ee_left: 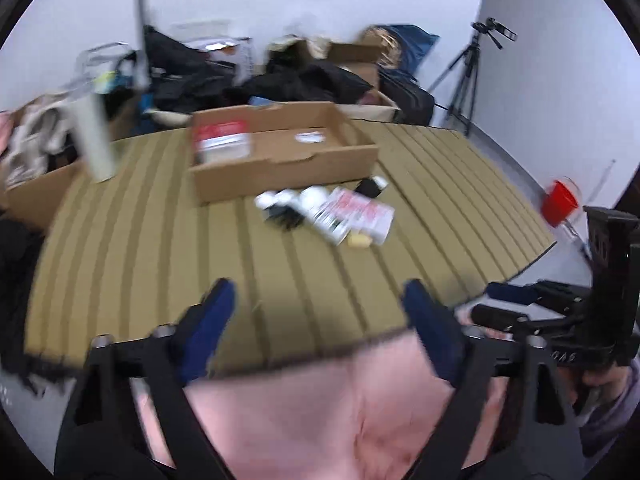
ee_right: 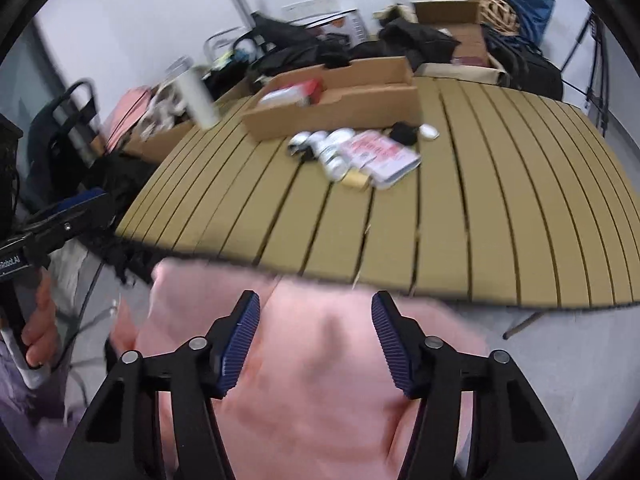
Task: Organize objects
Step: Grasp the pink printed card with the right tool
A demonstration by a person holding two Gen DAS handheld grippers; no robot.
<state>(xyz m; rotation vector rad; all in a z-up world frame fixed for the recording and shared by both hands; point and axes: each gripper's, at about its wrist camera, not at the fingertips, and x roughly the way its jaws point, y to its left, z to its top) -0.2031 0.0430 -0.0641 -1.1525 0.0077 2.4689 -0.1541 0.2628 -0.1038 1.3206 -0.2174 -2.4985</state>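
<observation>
Left wrist view: the left gripper (ee_left: 318, 300) is spread wide and empty at the table's (ee_left: 140, 240) near edge, well short of the loose pile of bottles and a packet (ee_left: 326, 214) lying just before the cardboard box (ee_left: 280, 168) — a blind reach risks scattering it, since the bottles lie on their sides. Right wrist view: the right gripper (ee_right: 316, 316) is likewise released, holding nothing; the pile looks small, mixed and tightly clustered — a neighbour could be pinched by mistake.

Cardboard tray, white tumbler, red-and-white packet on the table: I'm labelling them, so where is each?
Cardboard tray (ee_left: 280, 172): left wrist view, front wall.
White tumbler (ee_left: 96, 136): left wrist view, mid body.
Red-and-white packet (ee_right: 384, 152): right wrist view, top face.
</observation>
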